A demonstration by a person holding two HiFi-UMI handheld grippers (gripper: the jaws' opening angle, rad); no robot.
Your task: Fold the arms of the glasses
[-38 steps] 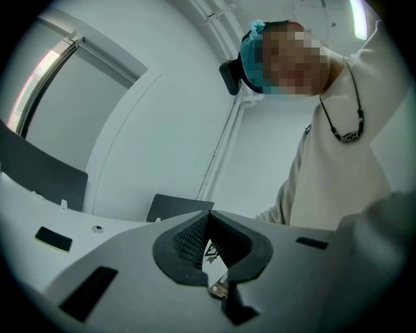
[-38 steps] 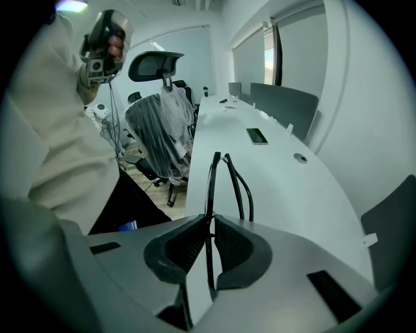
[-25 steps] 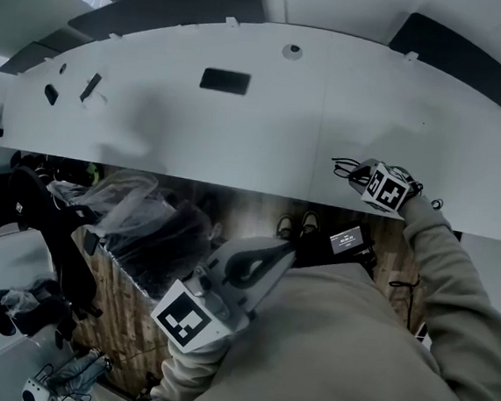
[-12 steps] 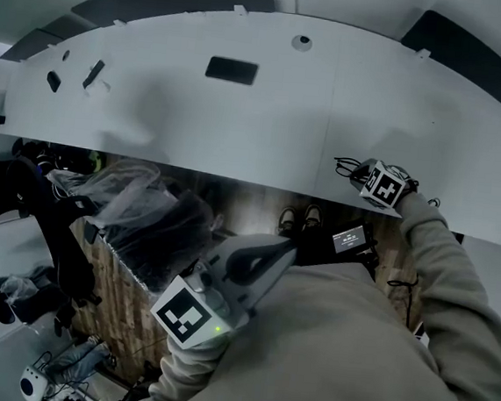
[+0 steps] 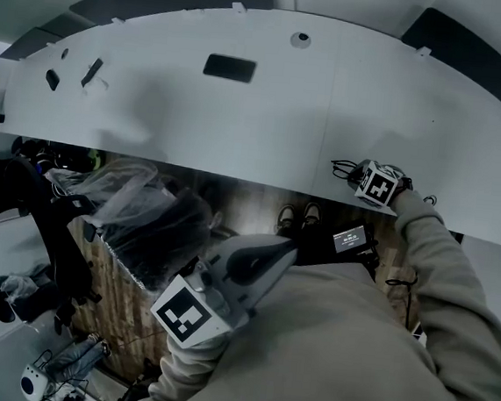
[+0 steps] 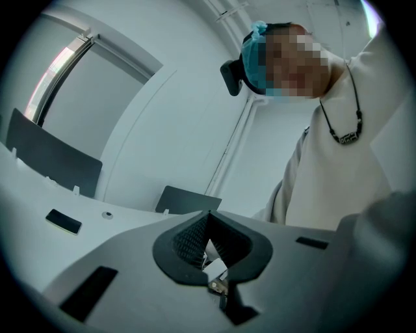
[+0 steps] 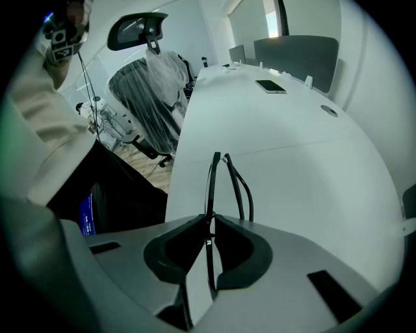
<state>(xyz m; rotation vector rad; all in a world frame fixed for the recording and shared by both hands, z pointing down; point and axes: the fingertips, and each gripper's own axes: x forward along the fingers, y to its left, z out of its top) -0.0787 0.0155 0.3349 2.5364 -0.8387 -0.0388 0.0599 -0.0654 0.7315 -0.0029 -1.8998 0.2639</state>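
**Glasses (image 7: 210, 188) pinched in the right claw (image 7: 211, 224) at the white tabletop's (image 7: 305, 156) near edge.**
In the right gripper view their long axis runs straight up the frame, away from the claw, with a second black limb curving alongside at right. The left claw (image 6: 208, 218) is pressed together, and sits low centre in the head view. A dark phone (image 7: 271, 86) lies far along the tabletop. A plastic-draped chair (image 7: 151, 91) stands beyond, upper left.

A dark phone (image 5: 229, 67) lies on the white table (image 5: 266, 135), a plastic-wrapped chair (image 5: 143, 220) near it.
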